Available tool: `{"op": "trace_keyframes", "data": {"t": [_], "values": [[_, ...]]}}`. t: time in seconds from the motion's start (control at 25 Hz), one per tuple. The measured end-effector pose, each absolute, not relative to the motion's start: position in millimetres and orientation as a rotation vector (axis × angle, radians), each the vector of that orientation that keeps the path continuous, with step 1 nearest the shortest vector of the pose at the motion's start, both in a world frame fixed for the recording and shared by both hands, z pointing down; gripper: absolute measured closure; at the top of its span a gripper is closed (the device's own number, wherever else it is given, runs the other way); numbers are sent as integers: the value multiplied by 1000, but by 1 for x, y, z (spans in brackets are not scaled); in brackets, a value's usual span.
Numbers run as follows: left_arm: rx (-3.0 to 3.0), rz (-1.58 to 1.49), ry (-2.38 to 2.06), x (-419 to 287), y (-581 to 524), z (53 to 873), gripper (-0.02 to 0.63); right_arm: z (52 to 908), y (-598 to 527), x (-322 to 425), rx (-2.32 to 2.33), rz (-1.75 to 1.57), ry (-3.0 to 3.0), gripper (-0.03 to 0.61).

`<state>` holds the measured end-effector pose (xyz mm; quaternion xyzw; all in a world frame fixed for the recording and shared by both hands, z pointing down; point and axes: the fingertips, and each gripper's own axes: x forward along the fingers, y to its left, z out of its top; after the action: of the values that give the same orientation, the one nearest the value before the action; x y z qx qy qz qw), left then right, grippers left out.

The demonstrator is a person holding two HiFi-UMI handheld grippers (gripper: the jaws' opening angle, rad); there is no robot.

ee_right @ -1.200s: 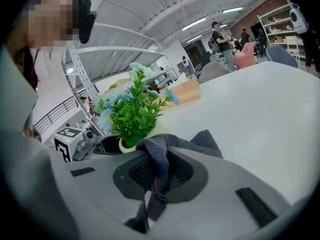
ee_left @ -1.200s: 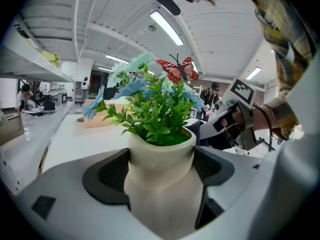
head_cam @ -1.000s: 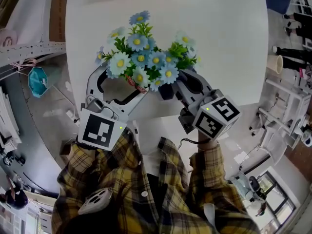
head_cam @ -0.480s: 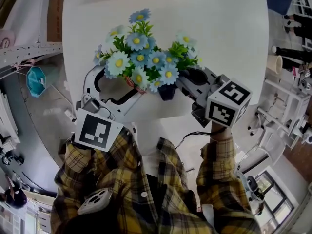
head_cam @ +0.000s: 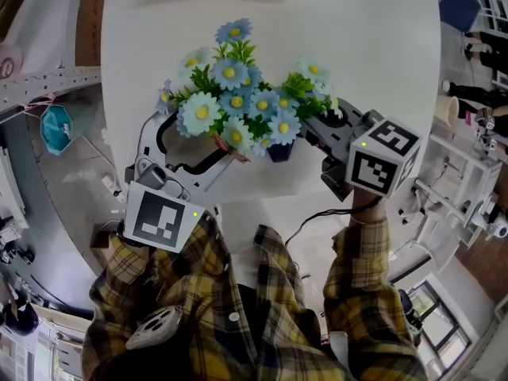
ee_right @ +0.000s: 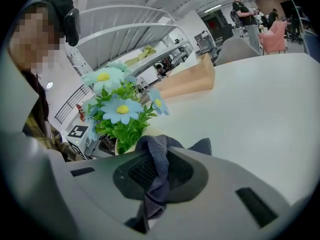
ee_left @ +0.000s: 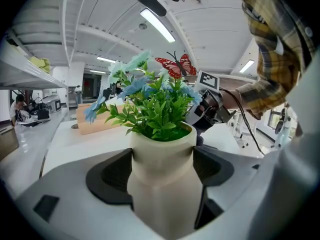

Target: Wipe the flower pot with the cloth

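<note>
The white table [head_cam: 381,70] fills the far half of the head view, and nothing else lies on it near me except the wooden block at its far edge.

My left gripper [head_cam: 194,141] is clamped on the pot [ee_left: 162,169]. Its view shows both jaws pressed against the cream neck, and the pot is upright, lifted near my chest at the table's near edge. The blue flowers [head_cam: 234,94] spread over it and hide the pot from above.

My right gripper [head_cam: 305,133] is closed on the cloth [ee_right: 155,164]. A dark fold bunches up between the jaws and pokes out past them.

In the last second my right hand has swung out to the right and a little farther away, so its marker cube now sits well right of where it was. The flowers and pot have drifted slightly far and right as well. The cloth has stayed tucked under the blooms at the pot's near right side.

I read that as a wiping stroke under way round the right of the pot, with the left and far sides probably still to do. The cloth lies just beside the rim, but I cannot tell whether it is actually touching.
</note>
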<state>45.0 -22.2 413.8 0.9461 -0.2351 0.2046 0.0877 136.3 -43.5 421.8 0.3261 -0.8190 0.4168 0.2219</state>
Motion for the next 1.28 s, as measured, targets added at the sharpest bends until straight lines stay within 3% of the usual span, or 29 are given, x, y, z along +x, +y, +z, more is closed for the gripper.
{"op": "trace_keyframes", "data": {"t": [1.28], "values": [[2864,598,-546,66,-28,401,219,416,-98,109,-6,865,-2151,563]]}}
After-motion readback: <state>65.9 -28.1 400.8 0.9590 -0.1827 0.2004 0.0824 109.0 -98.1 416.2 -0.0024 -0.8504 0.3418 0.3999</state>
